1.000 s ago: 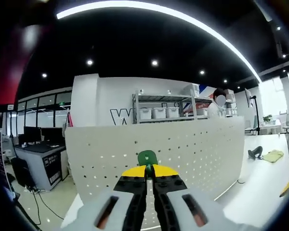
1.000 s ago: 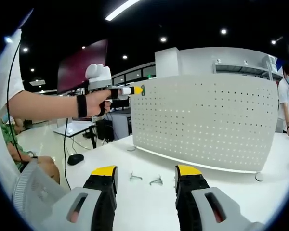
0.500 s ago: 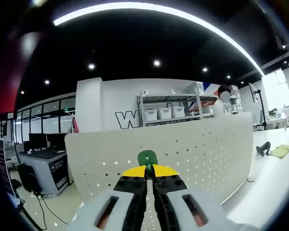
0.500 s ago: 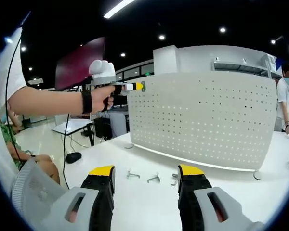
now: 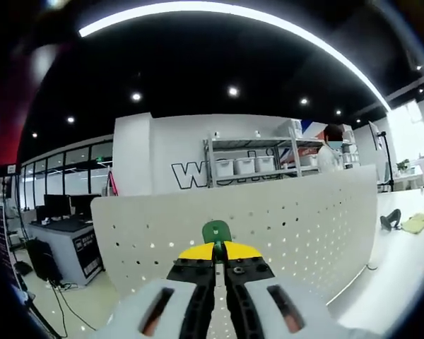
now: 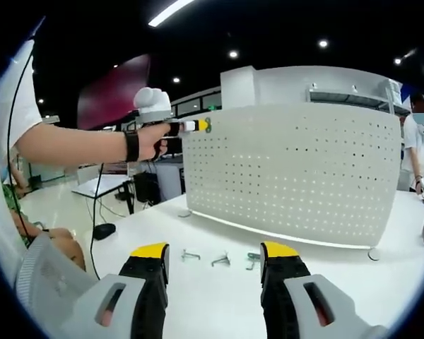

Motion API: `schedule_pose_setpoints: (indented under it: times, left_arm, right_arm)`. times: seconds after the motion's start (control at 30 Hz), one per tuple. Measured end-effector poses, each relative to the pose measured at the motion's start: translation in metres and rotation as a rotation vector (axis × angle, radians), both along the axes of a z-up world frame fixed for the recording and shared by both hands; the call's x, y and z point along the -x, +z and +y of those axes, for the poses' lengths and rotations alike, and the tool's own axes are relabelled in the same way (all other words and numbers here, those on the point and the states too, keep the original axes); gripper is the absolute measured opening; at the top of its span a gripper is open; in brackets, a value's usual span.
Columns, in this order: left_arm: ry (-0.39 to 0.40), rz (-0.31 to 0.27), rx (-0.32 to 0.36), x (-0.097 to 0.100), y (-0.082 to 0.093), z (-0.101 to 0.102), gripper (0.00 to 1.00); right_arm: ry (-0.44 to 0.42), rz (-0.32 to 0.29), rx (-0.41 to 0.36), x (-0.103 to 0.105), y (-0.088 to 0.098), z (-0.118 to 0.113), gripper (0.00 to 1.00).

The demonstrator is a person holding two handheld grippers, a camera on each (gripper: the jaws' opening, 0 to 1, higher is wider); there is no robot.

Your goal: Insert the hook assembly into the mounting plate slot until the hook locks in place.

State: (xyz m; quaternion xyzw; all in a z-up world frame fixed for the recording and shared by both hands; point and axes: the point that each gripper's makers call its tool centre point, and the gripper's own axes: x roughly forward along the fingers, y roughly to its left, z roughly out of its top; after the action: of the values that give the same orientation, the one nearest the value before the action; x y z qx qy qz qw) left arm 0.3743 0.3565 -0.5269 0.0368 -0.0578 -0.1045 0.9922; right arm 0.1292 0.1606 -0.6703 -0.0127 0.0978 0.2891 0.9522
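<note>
Left gripper view, nearest first: left gripper [image 5: 215, 251] with yellow-tipped jaws pressed together, pinching the green hook assembly [image 5: 215, 232] whose rounded green tab stands just above the tips; behind it, close, the white perforated mounting plate [image 5: 297, 219], upright and curving away to the right; tab set against the upper part of the plate, just under its top edge, contact impossible to judge; further right, bare white table [image 5: 403, 258] with a dark object and a yellowish cloth lying on it; far back, a metal shelving unit [image 5: 251, 159] carrying white bins against a lettered wall, a person beside it, and desks with monitors at left.

Right gripper view, nearest first: right gripper [image 6: 215, 256] with jaws spread wide and nothing between them; just beyond the tips, three small metal hooks [image 6: 220, 260] lying loose on the table [image 6: 198, 296]; behind them the mounting plate [image 6: 297, 176] standing on the tabletop; at its upper left corner, the left gripper [image 6: 191, 126] held in a person's hand [image 6: 150, 139], a black strap at the wrist, green tab at the plate's top edge; at far right, another person standing.
</note>
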Motion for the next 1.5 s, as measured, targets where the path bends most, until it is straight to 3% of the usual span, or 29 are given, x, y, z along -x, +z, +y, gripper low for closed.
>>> schedule_pose_setpoints:
  times: [0.43, 0.97, 1.03, 1.1, 1.13, 1.5]
  left_arm:
    - [0.041, -0.024, -0.02, -0.022, 0.016, 0.013, 0.03]
    - [0.062, 0.002, -0.049, -0.036, 0.006, 0.023, 0.03]
    - [0.054, 0.008, -0.024, -0.038, 0.006, 0.023, 0.03]
    - [0.051, 0.009, -0.062, -0.04, 0.004, 0.022, 0.03]
    - [0.055, 0.027, -0.038, -0.041, 0.001, 0.024, 0.03]
    - [0.055, 0.035, -0.048, -0.045, -0.004, 0.024, 0.03]
  right_arm:
    - [0.002, -0.011, 0.0, -0.004, 0.004, 0.0, 0.53]
    - [-0.01, -0.003, 0.002, -0.005, 0.002, -0.002, 0.52]
    - [-0.009, -0.002, 0.001, -0.005, 0.002, -0.002, 0.52]
    - [-0.01, -0.002, 0.002, -0.005, 0.002, -0.002, 0.52]
    - [-0.011, -0.002, 0.0, -0.005, 0.003, -0.003, 0.52]
    - [-0.02, -0.001, 0.001, -0.007, 0.002, -0.004, 0.52]
